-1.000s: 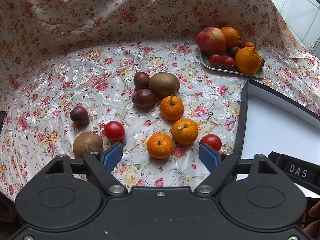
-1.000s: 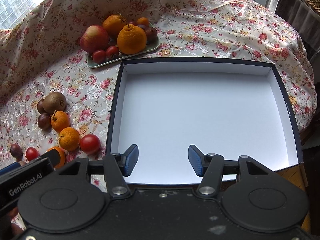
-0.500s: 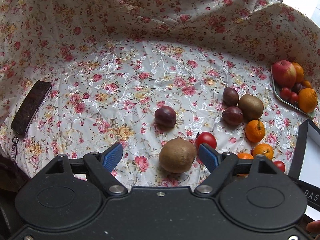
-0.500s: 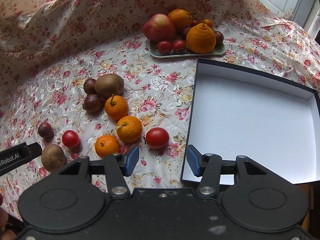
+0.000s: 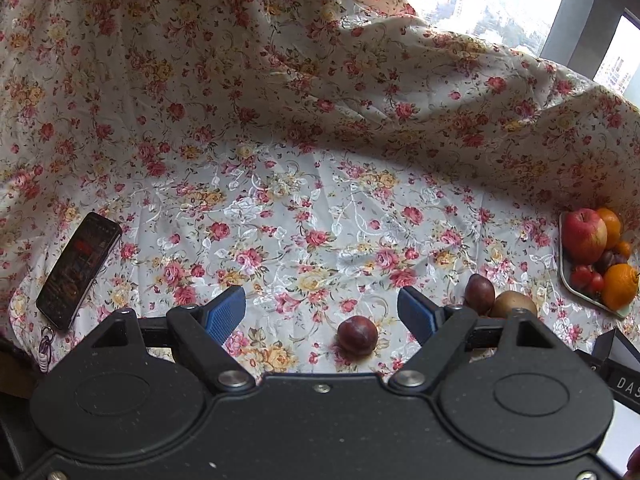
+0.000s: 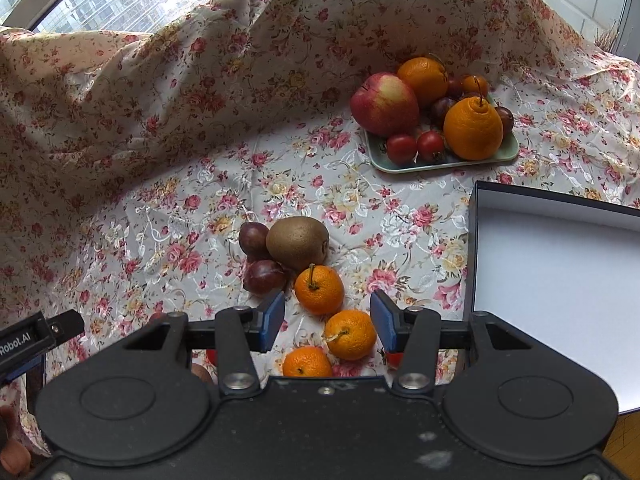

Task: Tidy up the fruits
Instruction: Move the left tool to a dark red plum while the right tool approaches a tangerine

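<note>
Floral cloth (image 5: 304,208), phone (image 5: 79,270) newly nearer.

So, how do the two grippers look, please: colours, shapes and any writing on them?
Both the left gripper and the right gripper are matte black plastic with two round housings, silver screws and blue ribbed fingertips. Each side bar carries white lettering, only partly readable.
</note>
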The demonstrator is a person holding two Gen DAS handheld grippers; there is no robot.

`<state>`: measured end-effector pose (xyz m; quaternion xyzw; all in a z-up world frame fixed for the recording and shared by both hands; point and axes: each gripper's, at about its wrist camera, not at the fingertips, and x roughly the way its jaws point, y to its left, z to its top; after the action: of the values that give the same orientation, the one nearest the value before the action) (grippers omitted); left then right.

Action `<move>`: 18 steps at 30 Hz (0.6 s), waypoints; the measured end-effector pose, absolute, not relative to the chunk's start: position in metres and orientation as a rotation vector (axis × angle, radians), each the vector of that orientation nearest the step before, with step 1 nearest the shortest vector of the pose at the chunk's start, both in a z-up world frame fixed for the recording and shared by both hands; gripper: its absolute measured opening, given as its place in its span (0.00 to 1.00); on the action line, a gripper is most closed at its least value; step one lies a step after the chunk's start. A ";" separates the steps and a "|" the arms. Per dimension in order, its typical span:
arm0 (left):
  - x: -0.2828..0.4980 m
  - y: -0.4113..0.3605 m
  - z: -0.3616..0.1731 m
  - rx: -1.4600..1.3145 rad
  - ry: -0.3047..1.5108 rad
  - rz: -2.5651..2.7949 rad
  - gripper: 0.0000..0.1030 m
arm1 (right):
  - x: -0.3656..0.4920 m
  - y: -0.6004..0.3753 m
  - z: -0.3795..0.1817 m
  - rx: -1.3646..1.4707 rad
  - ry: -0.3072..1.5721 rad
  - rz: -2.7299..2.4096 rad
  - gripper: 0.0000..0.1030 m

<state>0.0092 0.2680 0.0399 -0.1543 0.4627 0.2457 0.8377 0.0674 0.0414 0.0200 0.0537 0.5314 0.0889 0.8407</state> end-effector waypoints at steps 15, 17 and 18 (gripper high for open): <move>0.038 0.256 -0.015 -0.298 1.162 0.423 0.82 | 0.106 0.067 -0.022 0.044 1.195 0.217 0.50; 0.040 0.257 -0.021 -0.319 1.191 0.409 0.82 | 0.108 0.065 -0.030 0.039 1.216 0.220 0.50; 0.040 0.258 -0.022 -0.334 1.200 0.404 0.82 | 0.109 0.065 -0.032 0.038 1.226 0.217 0.50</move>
<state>0.0399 0.2585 -0.0223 -0.1553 0.5582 0.1877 0.7931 0.1090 0.0647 -0.0317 0.0177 0.5742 0.1017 0.8122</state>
